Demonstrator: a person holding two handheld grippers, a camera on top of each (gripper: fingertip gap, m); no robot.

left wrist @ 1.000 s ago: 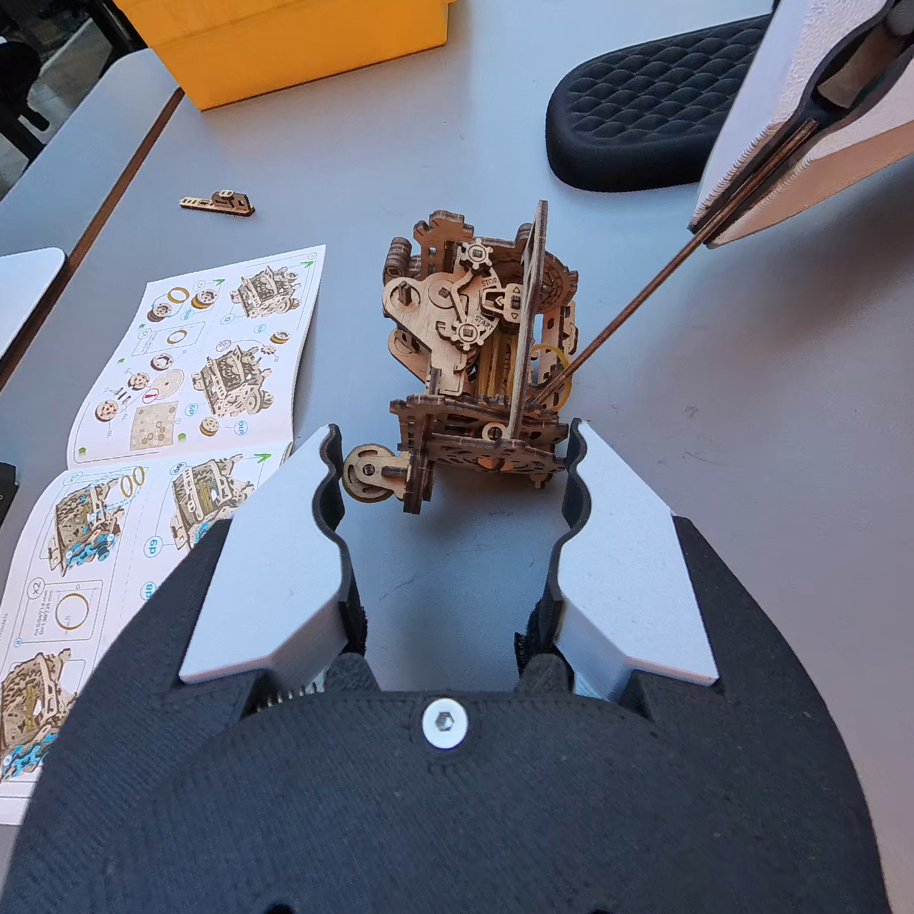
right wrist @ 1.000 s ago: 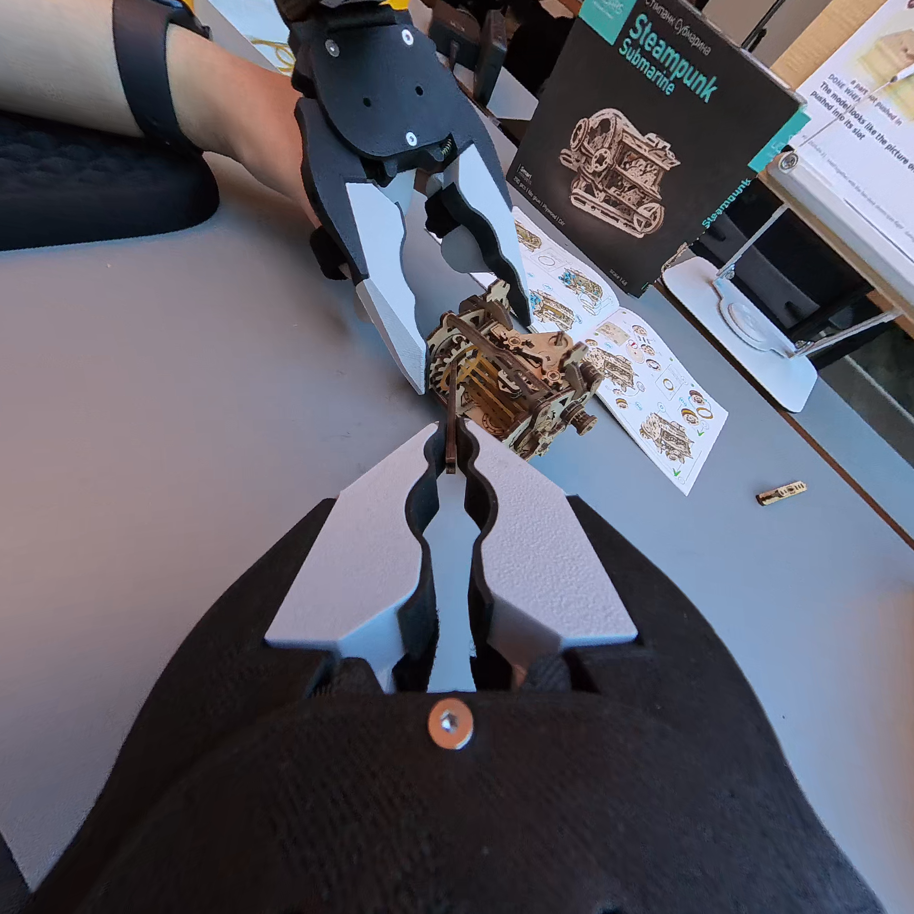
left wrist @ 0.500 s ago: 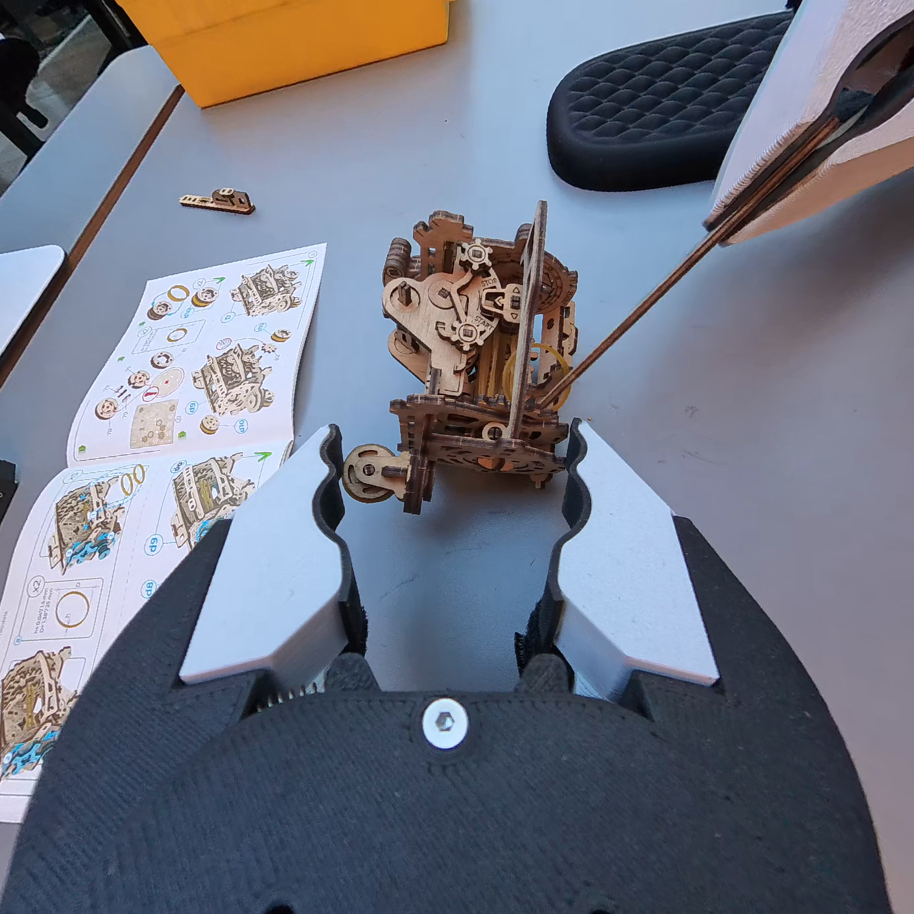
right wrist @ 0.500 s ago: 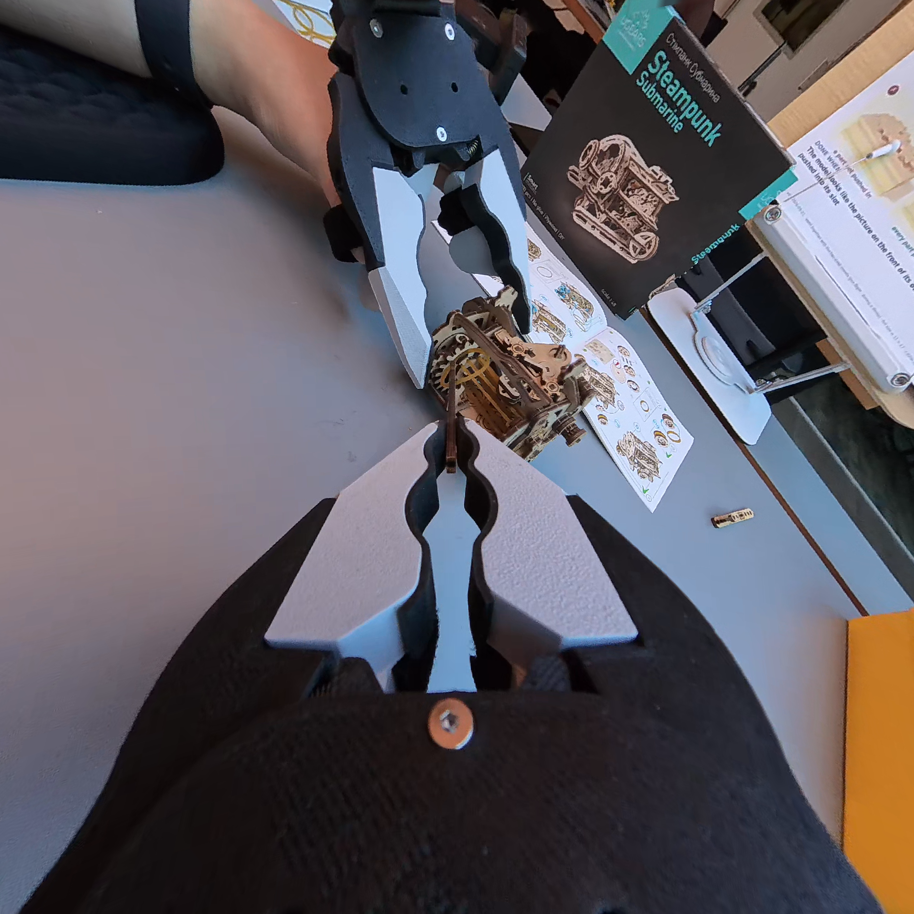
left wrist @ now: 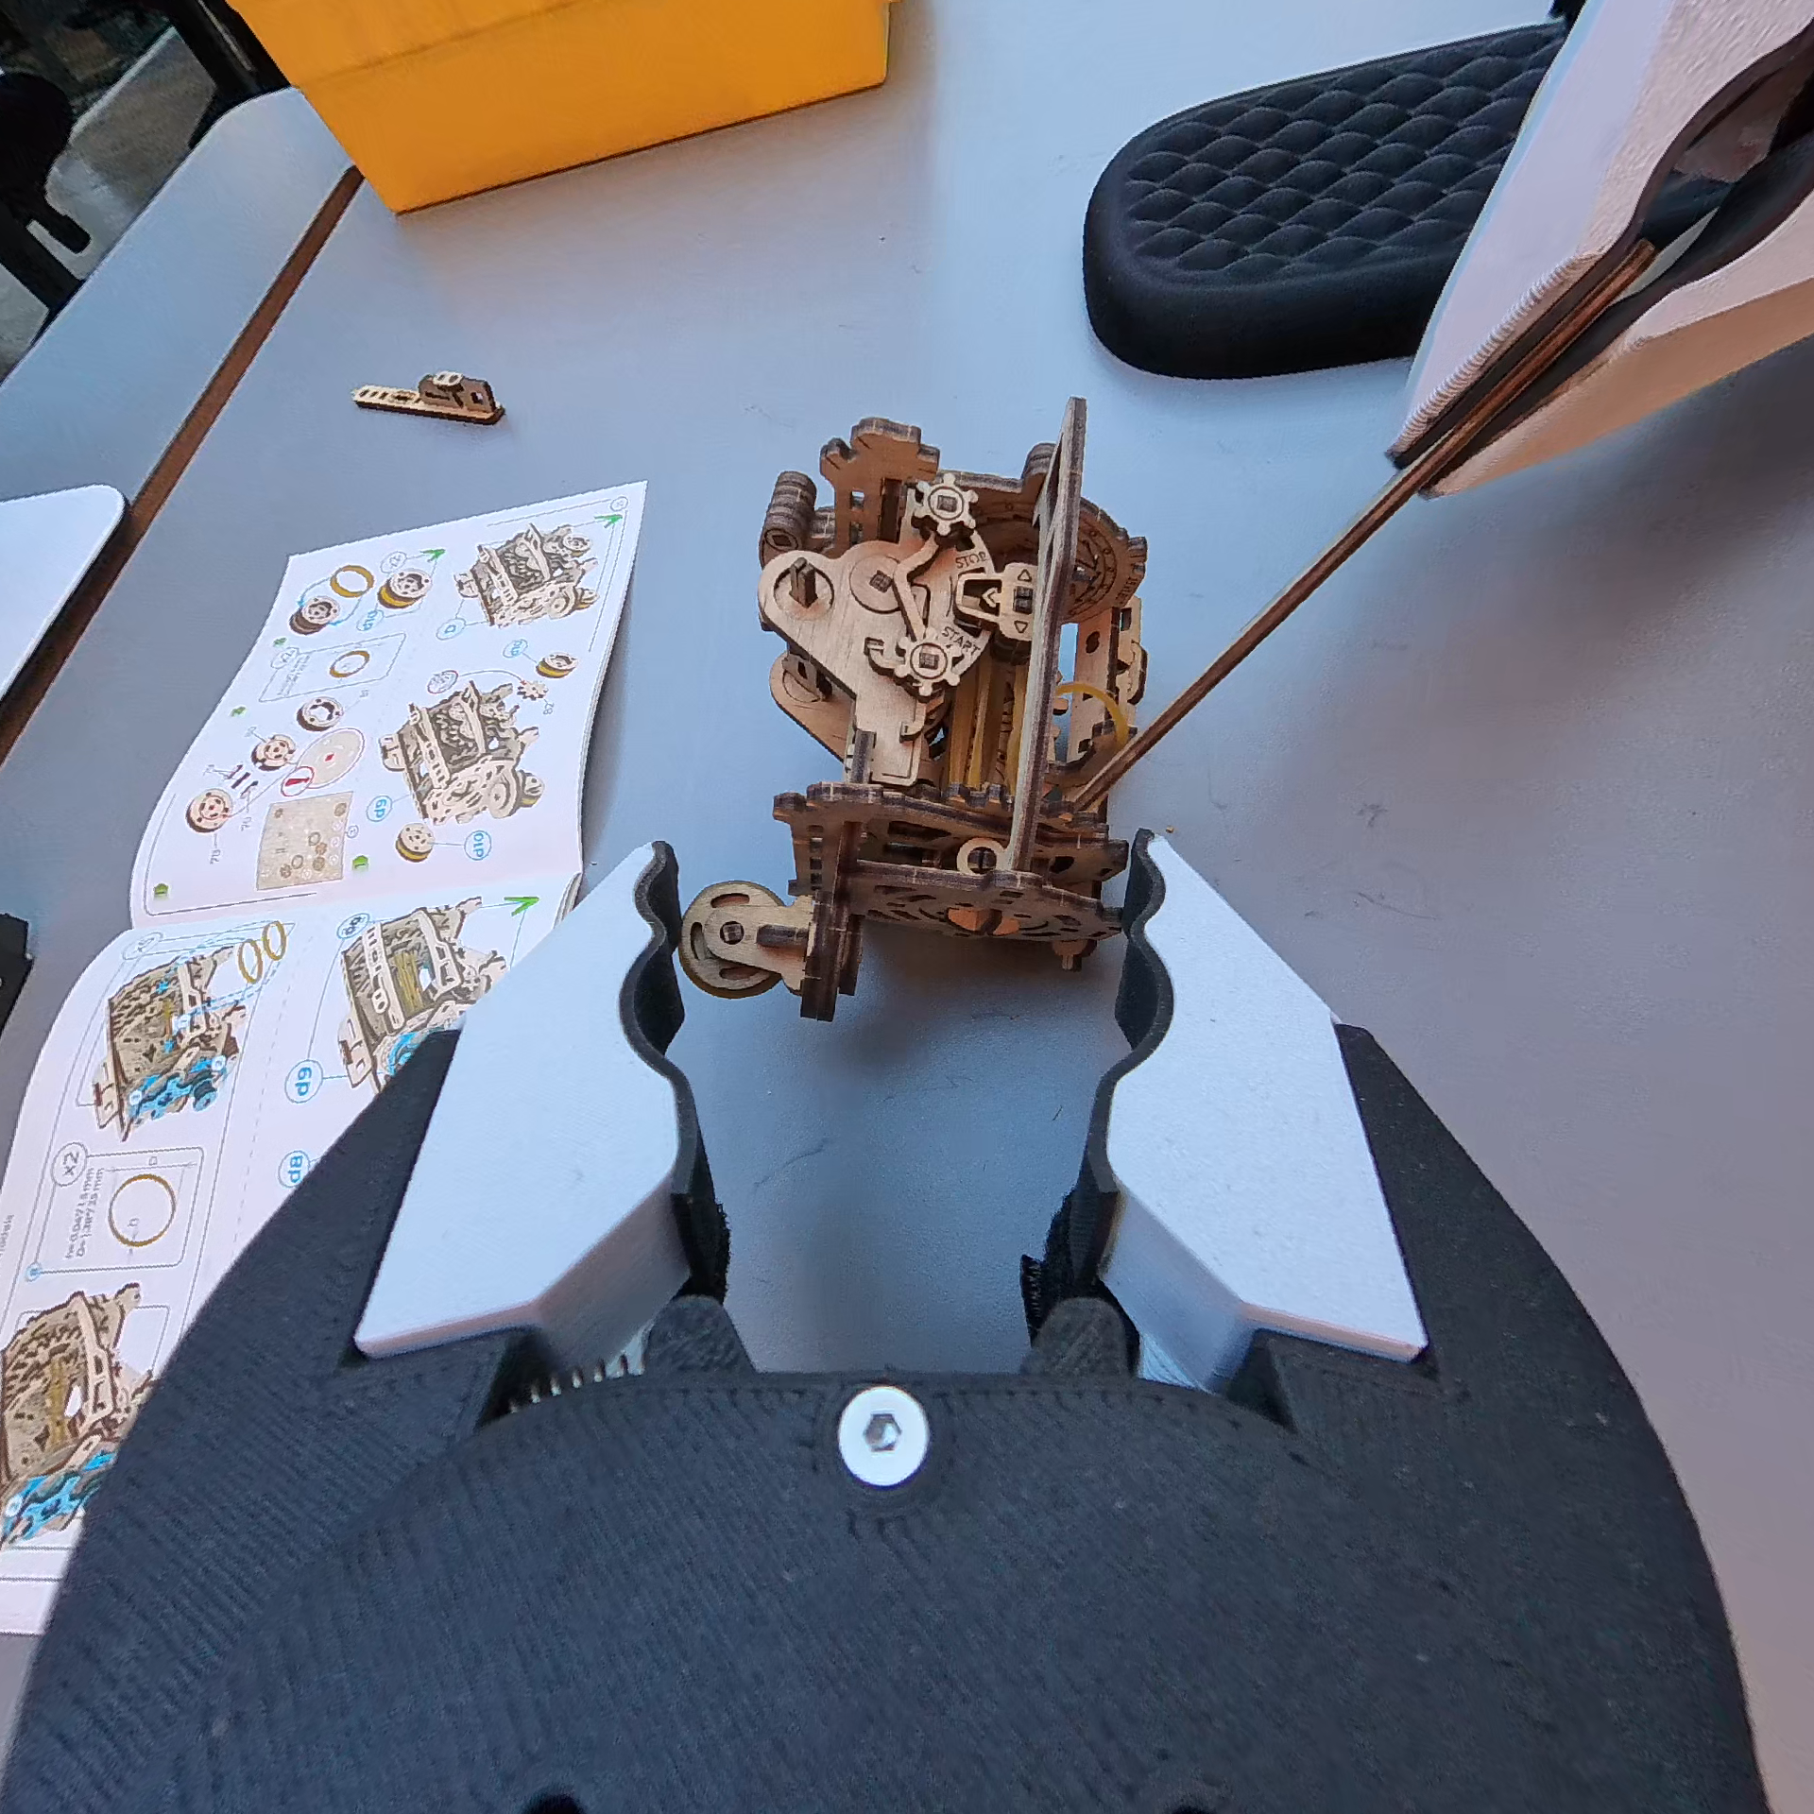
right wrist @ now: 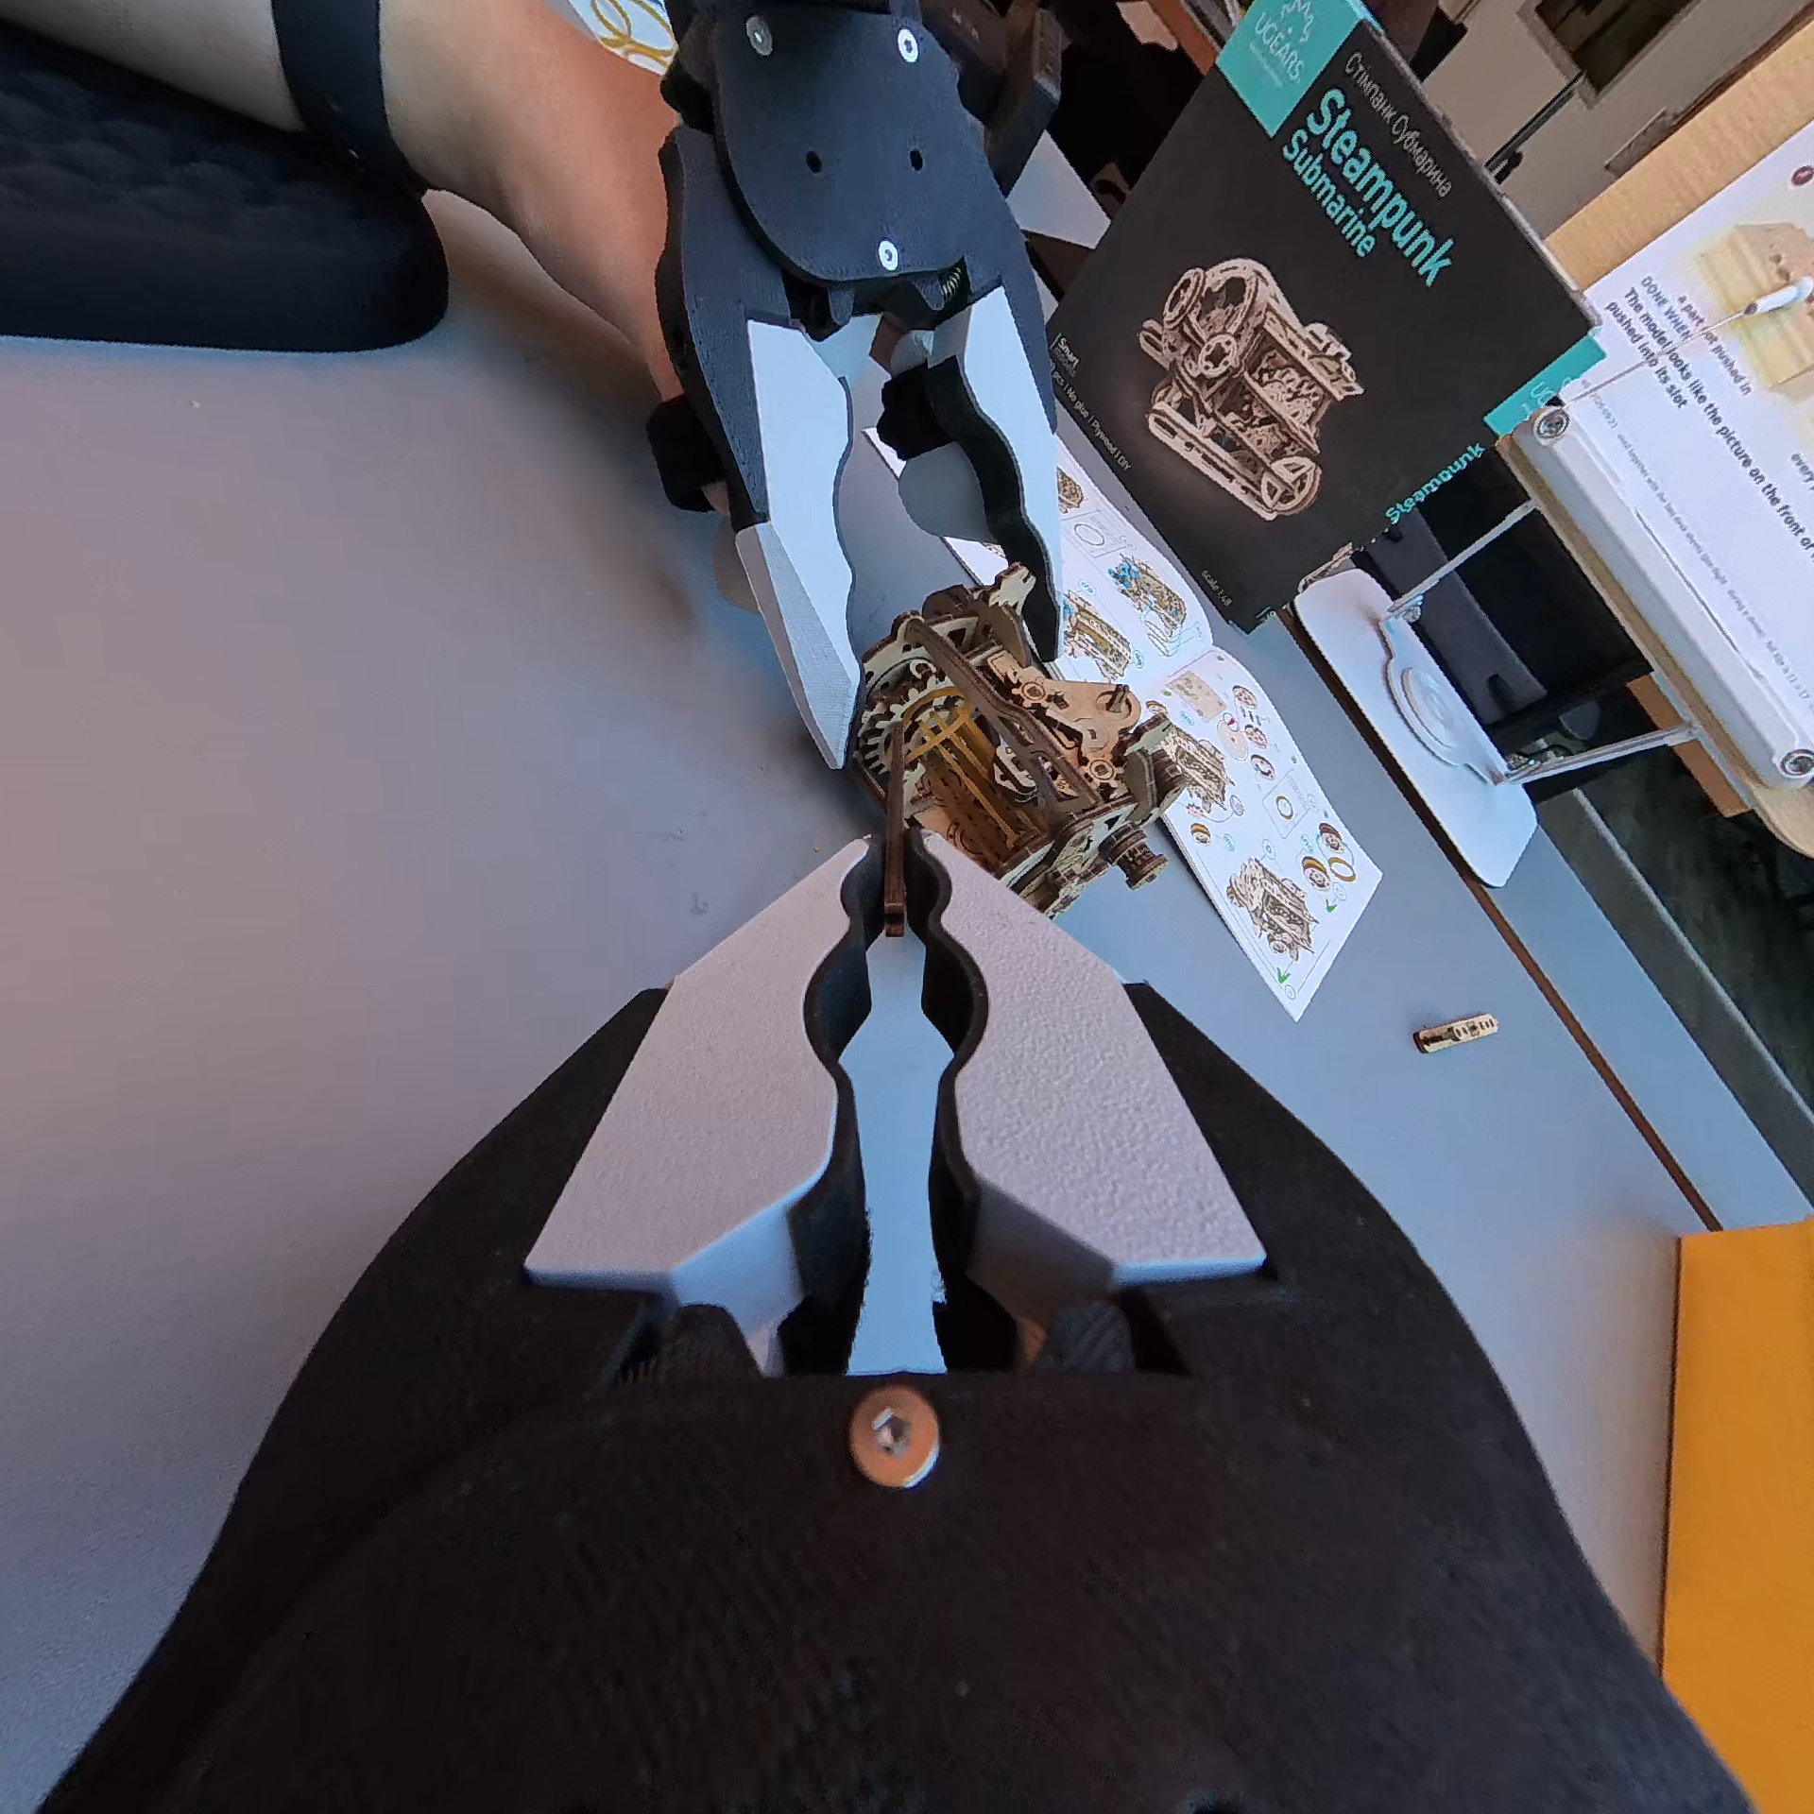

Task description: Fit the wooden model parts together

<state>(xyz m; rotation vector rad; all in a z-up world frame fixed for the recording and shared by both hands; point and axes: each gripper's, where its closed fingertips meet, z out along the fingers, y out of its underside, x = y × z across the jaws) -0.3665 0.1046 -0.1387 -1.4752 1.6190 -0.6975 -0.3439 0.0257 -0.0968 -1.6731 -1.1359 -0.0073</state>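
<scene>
The right tongs (right wrist: 895, 864) are pinched shut on a thin dark wooden stick (left wrist: 1266, 628), whose far end rests against the wooden model (left wrist: 942, 687) low on its right side, by the yellow rubber band. The left tongs (left wrist: 898, 874) gape wide and hold nothing, their fingertips flanking the model's near base, the right one just beside its corner and the left beside a small wheel. Over the last second the left tongs have kept their place, while the right tongs have drawn a little up and away toward 2 o'clock in the left wrist view, the stick's tip staying at the same spot; I judge the stick is not yet seated and is being re-angled for the push. The model stands on the grey counter (left wrist: 1472, 982), with the open instruction booklet (left wrist: 393, 707) at 9 o'clock of it and a loose wooden piece (left wrist: 432, 398) at 10 o'clock. A yellow box (left wrist: 589, 88) sits at 11 o'clock; its inside is hidden. A black padded rest (left wrist: 1276, 226) lies at 1 o'clock.
</scene>
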